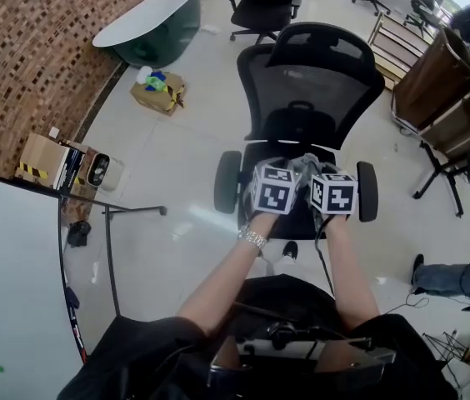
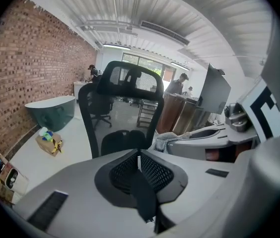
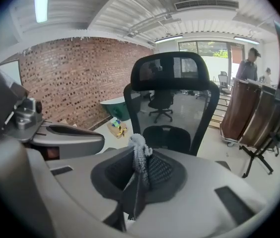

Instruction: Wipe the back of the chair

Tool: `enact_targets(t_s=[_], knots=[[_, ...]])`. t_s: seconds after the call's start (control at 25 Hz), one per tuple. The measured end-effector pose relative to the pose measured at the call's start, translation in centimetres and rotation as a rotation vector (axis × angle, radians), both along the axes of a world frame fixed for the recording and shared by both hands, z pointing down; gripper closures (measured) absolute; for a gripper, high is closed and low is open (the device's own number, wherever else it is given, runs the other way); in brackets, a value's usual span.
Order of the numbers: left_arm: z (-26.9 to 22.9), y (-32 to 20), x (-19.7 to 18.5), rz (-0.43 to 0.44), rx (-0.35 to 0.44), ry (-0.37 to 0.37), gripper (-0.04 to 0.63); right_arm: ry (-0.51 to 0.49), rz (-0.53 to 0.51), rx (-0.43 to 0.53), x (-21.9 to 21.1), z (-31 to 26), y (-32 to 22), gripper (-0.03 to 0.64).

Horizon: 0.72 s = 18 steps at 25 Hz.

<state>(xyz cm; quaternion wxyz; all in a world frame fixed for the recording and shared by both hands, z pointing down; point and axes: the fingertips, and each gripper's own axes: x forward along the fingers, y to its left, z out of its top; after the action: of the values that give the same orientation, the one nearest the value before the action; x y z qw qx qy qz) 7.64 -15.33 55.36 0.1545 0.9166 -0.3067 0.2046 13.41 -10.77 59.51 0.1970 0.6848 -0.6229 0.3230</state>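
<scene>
A brick wall point(image 1: 27, 48) fills the upper left of the head view. Beside it, near the top, stands a dark green tub point(image 1: 152, 19) with a pale rim. Just below the tub, a cardboard box point(image 1: 158, 92) holding bottles sits on the pale floor point(image 1: 168, 165). A second office chair point(image 1: 264, 2), black, stands at top centre. Brown wooden panels point(image 1: 435, 82) occupy the right edge. A whiteboard point(image 1: 10, 282) takes the lower left corner, with a taped carton point(image 1: 43, 158) above it. At lower right shows a person's leg point(image 1: 452, 277) in jeans.
</scene>
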Motion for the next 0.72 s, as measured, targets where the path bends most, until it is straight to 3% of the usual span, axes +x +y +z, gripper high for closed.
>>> enact_targets(t_s=[0.2,0.4,0.72], knots=[[0.9,3.3,-1.2,-0.011,-0.026,-0.019,0.571,0.0,-0.021,0.013,-1.5,-0.5,3.1,0.569],[-0.1,6.8,-2.3,-0.063,0.009,-0.019,0.571,-0.025,-0.087,0.035,-3.2,-0.6,6.9,0.569],[1.0,17.5,-4.7,-0.131,0.01,-0.07,0.571,-0.067,-0.149,0.069,-4.9,-0.7,16.2,0.569]])
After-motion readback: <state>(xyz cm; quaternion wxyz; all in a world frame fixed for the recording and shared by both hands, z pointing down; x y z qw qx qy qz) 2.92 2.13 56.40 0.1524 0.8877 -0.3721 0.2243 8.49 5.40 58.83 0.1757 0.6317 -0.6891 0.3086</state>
